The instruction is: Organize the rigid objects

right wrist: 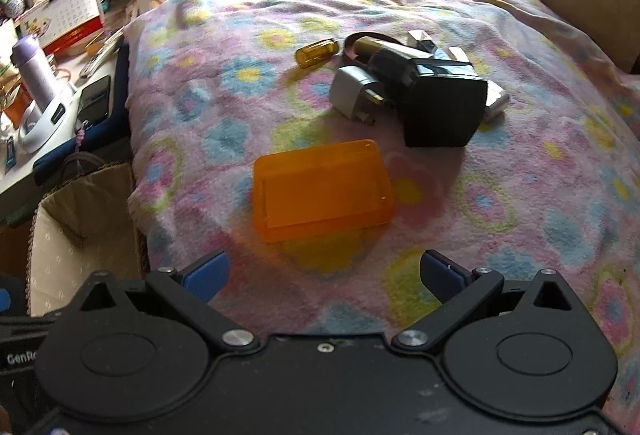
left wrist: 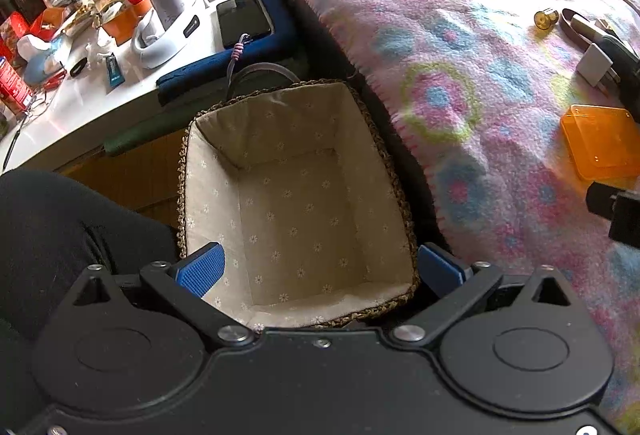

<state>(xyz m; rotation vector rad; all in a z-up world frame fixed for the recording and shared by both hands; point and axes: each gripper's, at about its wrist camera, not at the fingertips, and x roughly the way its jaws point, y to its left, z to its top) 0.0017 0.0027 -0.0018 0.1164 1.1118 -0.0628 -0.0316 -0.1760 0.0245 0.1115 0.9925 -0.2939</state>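
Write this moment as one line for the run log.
left gripper: open, over empty basket | right gripper: open, facing orange box on blanket | nothing held

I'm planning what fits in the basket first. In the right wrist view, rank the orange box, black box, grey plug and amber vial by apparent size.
1. orange box, though it lies nearest the camera
2. black box
3. grey plug
4. amber vial, farthest away
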